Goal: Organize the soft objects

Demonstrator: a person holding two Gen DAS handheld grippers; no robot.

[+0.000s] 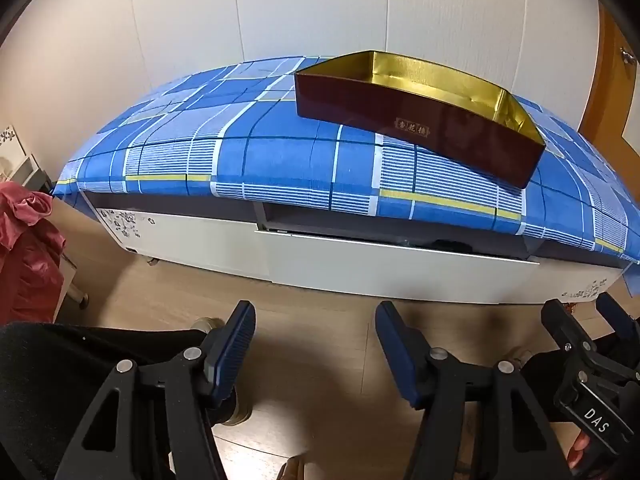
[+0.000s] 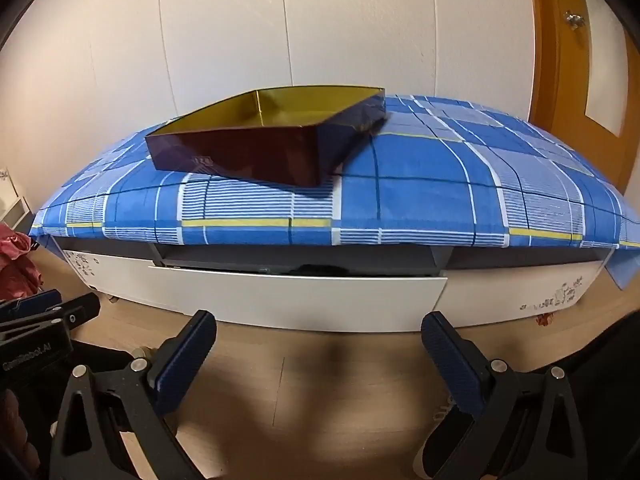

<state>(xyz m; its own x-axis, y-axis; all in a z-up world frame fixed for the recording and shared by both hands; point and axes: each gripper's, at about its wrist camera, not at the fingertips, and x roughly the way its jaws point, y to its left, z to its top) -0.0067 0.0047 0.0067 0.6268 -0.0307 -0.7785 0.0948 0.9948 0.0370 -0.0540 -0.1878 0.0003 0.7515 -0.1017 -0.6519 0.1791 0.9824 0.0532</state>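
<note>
A dark red box [image 1: 420, 120] with gold lining is sitting on a blue plaid cloth [image 1: 280, 152]; the left gripper [image 1: 316, 344] is hovering open.

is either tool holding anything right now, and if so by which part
Nothing is held: the left tool and right tool both stand open over bare floor.

Left gripper [image 1: 316, 354] and right gripper [image 2: 319, 354] side by side, angled downward, fingers apart, empty.

- Bare wooden floor [image 2: 320, 380] lies before me, clear up to the low white cabinet [image 2: 300, 300].
- A dark red tin [image 1: 420, 120] occupies part of the blue checked cloth [image 2: 440, 168]; the rest lies free.
</note>
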